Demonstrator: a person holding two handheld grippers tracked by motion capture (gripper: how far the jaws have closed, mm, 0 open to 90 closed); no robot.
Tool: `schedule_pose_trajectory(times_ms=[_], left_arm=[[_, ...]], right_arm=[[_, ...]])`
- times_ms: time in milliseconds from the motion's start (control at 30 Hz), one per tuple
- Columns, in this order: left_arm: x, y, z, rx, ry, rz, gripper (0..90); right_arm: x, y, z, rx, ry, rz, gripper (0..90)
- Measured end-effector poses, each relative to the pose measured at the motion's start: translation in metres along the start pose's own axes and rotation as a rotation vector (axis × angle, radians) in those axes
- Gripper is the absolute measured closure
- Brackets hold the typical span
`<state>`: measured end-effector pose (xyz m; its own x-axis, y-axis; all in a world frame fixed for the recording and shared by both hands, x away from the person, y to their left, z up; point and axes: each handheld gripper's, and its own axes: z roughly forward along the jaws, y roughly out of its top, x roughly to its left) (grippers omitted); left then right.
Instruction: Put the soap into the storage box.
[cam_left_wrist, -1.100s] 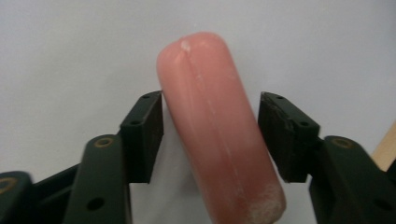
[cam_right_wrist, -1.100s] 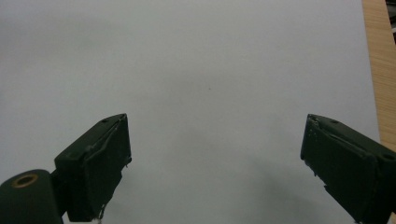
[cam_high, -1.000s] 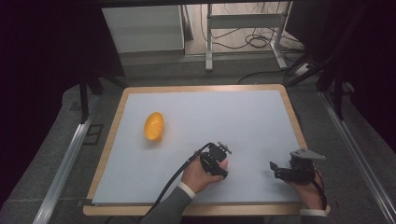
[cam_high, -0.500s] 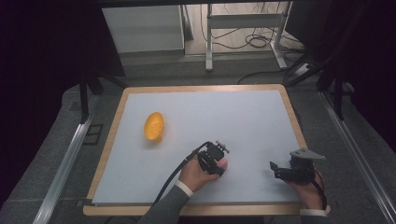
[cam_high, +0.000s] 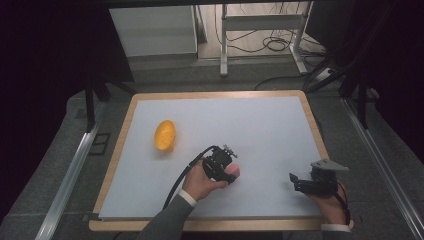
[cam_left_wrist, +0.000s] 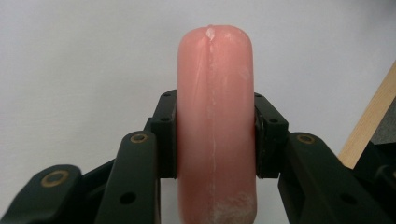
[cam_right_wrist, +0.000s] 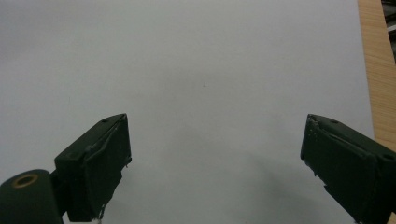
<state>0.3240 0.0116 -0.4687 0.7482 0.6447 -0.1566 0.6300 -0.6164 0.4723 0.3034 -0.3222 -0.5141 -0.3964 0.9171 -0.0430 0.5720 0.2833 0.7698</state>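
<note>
Left gripper view: left tongs (cam_left_wrist: 215, 135) clamp a pink sausage (cam_left_wrist: 215, 116); right tongs (cam_right_wrist: 215, 158) gape empty.

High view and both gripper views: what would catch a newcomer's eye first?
The pink sausage-like piece clamped upright between the left gripper's pads, near the middle front of the pale mat. Then the orange oval thing lying alone at the mat's left. The right gripper stands wide open, holding nothing.

Lab-like recording space, wood-edged white table (cam_high: 150, 100), metal rails (cam_high: 70, 175), floor cables (cam_high: 270, 45), dark surroundings
</note>
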Motion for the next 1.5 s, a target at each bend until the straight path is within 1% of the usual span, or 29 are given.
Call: schedule_pose_trajectory(times_ms=[233, 333, 400, 467, 500, 633, 833, 1000, 1233, 1267, 1300, 1500], left_arm=[[0.003, 0.000, -0.010, -0.008, 0.010, 0.005, 60.3], [0.005, -0.001, -0.013, -0.018, 0.005, 0.003, 60.4], [0.006, -0.002, -0.014, -0.025, 0.005, -0.007, 60.3], [0.007, -0.002, -0.015, -0.023, 0.009, -0.005, 60.3], [0.009, -0.003, -0.017, -0.028, 0.011, -0.012, 60.3], [0.012, -0.003, -0.020, -0.031, 0.014, -0.016, 60.3], [0.018, -0.005, -0.028, -0.037, 0.028, -0.018, 60.3], [0.023, -0.006, -0.033, -0.045, 0.037, -0.029, 60.3], [0.029, -0.008, -0.040, -0.050, 0.042, -0.034, 60.3], [0.030, -0.008, -0.042, -0.064, 0.055, -0.036, 60.4], [0.031, -0.009, -0.044, -0.066, 0.056, -0.035, 60.3], [0.035, -0.011, -0.050, -0.065, 0.066, -0.039, 60.3]], right_arm=[[-0.001, 0.000, 0.000, 0.000, -0.002, 0.004, 8.0], [0.000, 0.000, 0.000, 0.000, -0.001, 0.000, 8.0], [0.000, 0.000, 0.000, 0.000, -0.001, 0.000, 8.0], [-0.001, 0.000, 0.000, 0.000, -0.003, 0.001, 8.0], [-0.001, 0.000, 0.000, 0.000, -0.003, 0.001, 8.0], [-0.001, 0.000, 0.000, 0.000, -0.004, 0.003, 8.0], [0.000, -0.001, 0.001, 0.004, -0.001, 0.000, 8.0], [0.000, -0.001, 0.001, 0.004, -0.001, 0.000, 8.0], [0.000, -0.001, 0.002, 0.008, -0.002, -0.005, 8.0], [0.000, -0.001, 0.002, 0.008, -0.002, -0.006, 8.0], [0.000, -0.001, 0.002, 0.008, -0.002, -0.006, 8.0], [0.000, -0.001, 0.002, 0.010, -0.002, -0.005, 8.0]])
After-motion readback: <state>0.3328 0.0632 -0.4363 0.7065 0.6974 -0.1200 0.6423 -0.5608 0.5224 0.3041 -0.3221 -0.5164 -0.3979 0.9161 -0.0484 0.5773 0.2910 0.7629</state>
